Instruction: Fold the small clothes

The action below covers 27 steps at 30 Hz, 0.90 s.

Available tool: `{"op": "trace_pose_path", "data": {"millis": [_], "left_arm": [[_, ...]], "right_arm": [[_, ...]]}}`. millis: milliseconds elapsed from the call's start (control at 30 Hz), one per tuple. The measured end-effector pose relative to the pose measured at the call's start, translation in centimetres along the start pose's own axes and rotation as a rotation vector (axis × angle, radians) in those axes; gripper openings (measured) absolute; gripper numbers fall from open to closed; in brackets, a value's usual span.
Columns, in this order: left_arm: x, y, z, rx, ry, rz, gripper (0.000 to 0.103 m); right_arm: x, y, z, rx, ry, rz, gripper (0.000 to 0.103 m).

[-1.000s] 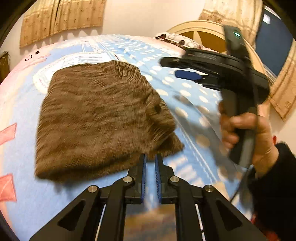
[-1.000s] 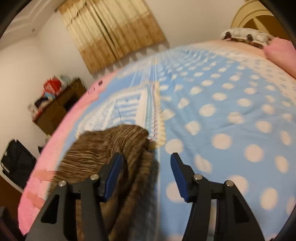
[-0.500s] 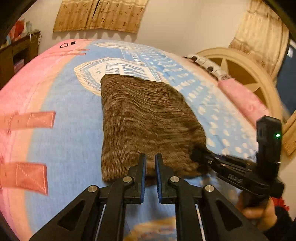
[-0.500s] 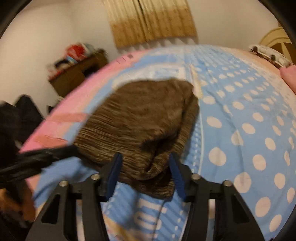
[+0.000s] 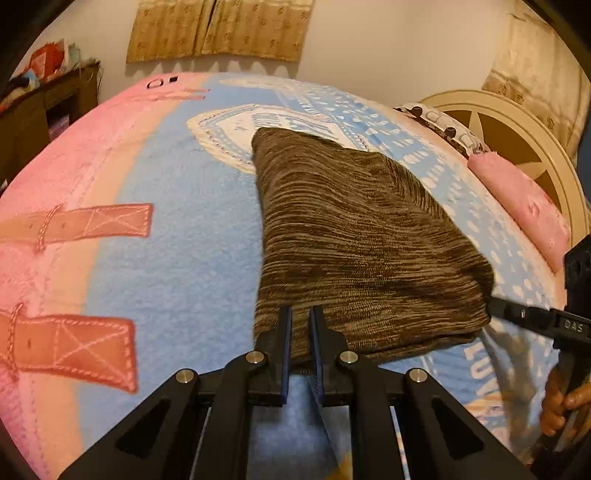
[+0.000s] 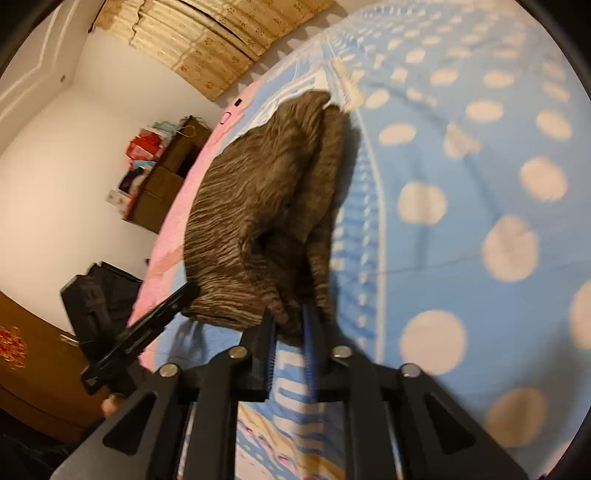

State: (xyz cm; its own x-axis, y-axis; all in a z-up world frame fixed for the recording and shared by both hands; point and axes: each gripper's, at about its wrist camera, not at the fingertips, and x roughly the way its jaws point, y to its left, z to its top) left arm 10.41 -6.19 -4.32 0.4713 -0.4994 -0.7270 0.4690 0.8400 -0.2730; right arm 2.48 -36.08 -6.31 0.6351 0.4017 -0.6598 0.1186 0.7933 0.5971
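Observation:
A brown striped knit garment lies folded on the bed's blue and pink blanket. My left gripper is shut on the garment's near left corner. My right gripper is shut on the garment's near right corner, where the cloth bunches between the fingers. In the left wrist view the right gripper's finger reaches the cloth's right corner. In the right wrist view the left gripper sits at the cloth's left edge.
A pink pillow and a cream wooden headboard stand at the bed's right end. A dark cabinet with clutter stands by the far wall. Curtains hang behind the bed.
My right gripper has gone from open to shut on the garment's near right corner. My left gripper has moved forward onto the near left corner. The right view has tilted.

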Motion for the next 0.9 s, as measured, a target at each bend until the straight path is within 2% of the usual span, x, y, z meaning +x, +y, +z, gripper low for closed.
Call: {"op": "trace_pose_path", "data": {"millis": [133, 167, 200, 267, 333, 400, 467, 533, 567, 600, 633, 733, 833, 900], "left_arm": [[-1.1, -0.9, 2.9, 0.026, -0.066, 0.005, 0.01], [-0.9, -1.1, 3.6, 0.03, -0.078, 0.004, 0.017], [-0.6, -1.4, 4.5, 0.024, -0.084, 0.003, 0.025], [0.7, -1.7, 6.5, -0.02, -0.104, -0.012, 0.07], [2.1, -1.8, 7.9, -0.052, -0.132, 0.009, 0.071], [4.1, -2.1, 9.3, -0.073, -0.107, 0.053, 0.071], [6.9, -1.8, 10.5, -0.085, -0.052, 0.086, 0.071], [10.2, -1.2, 10.5, -0.077, 0.033, 0.17, 0.072], [11.2, -0.7, 10.0, -0.093, 0.064, 0.164, 0.076], [11.3, -0.3, 9.5, -0.109, 0.03, 0.139, 0.079], [11.2, -0.4, 9.3, -0.1, 0.004, 0.141, 0.08], [11.2, -1.1, 9.3, -0.061, 0.004, 0.185, 0.084], [11.0, -1.0, 8.9, -0.067, 0.011, 0.181, 0.085], [10.9, -0.9, 8.7, -0.069, 0.012, 0.174, 0.085]], "right_arm": [[-2.6, 3.1, 1.3, -0.145, -0.16, -0.156, 0.029], [-2.6, 4.0, 2.1, -0.188, -0.184, -0.166, 0.029], [-2.4, 4.7, 3.0, -0.222, -0.201, -0.172, 0.029], [-1.4, 6.2, 4.9, -0.277, -0.224, -0.171, 0.029], [1.1, 7.6, 7.1, -0.351, -0.229, -0.215, 0.029], [3.7, 8.2, 8.5, -0.393, -0.207, -0.25, 0.029], [6.2, 7.5, 9.9, -0.384, -0.178, -0.26, 0.027], [8.8, 6.1, 11.3, -0.363, -0.146, -0.334, 0.025], [10.8, 5.0, 12.0, -0.332, -0.095, -0.379, 0.025], [11.7, 4.1, 12.2, -0.313, -0.092, -0.372, 0.025], [11.4, 4.0, 12.2, -0.325, -0.139, -0.368, 0.024], [11.2, 3.7, 12.3, -0.327, -0.148, -0.369, 0.023], [10.3, 3.9, 12.0, -0.327, -0.166, -0.377, 0.023], [8.8, 4.6, 11.2, -0.32, -0.211, -0.375, 0.028]]}}
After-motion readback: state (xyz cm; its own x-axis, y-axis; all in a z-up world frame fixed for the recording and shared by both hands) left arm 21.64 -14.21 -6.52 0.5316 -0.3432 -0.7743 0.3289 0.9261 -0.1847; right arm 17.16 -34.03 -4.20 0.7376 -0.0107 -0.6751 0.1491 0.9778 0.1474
